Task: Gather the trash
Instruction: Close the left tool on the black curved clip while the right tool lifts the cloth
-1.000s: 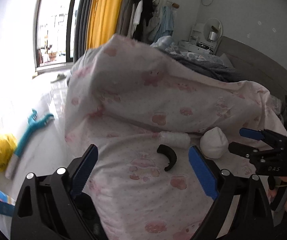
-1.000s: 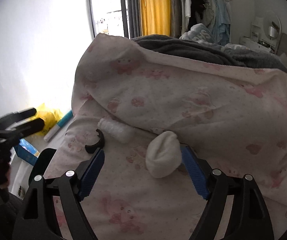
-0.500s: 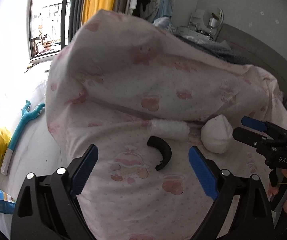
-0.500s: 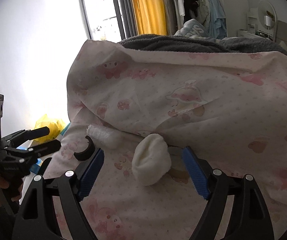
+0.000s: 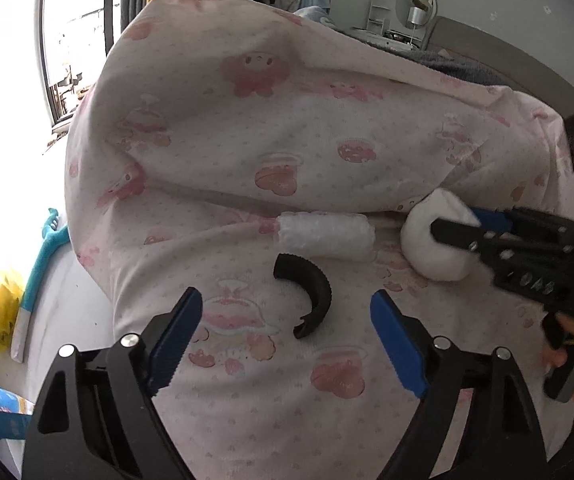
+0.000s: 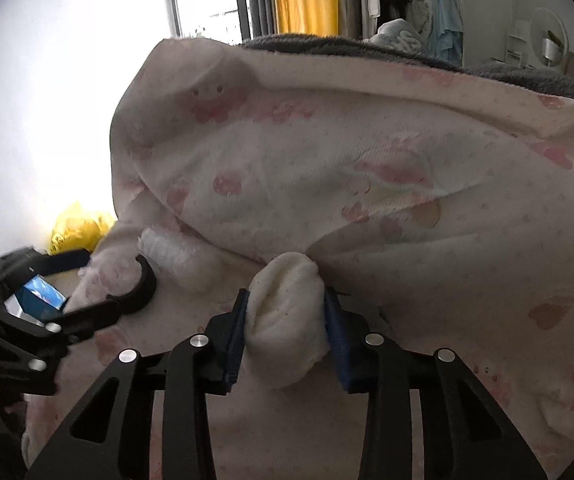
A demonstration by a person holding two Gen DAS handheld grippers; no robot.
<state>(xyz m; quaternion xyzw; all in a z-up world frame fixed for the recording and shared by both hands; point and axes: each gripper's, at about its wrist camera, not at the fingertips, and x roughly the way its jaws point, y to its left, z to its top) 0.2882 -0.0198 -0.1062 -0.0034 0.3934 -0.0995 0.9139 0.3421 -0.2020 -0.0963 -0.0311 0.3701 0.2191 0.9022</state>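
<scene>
On a pink patterned bedsheet (image 5: 247, 160), three bits of trash lie close together: a crumpled white wad (image 6: 287, 312), a white roll of wrapping (image 5: 325, 234) and a black curved plastic piece (image 5: 307, 296). The right gripper (image 6: 287, 324) has its blue pads pressed against both sides of the wad, holding it where a fold of the sheet meets the flat part. The left gripper (image 5: 281, 344) stands wide open and holds nothing; the black piece lies just ahead of its gap, with the roll beyond that.

From the left wrist, the wad (image 5: 435, 240) appears at the right with the other gripper's fingers around it, and a turquoise brush (image 5: 39, 264) lies on the floor. From the right wrist, the wad's squeezed creases show, plus a yellow bag (image 6: 79, 228) and a blue box (image 6: 41, 294) beyond the bed's edge.
</scene>
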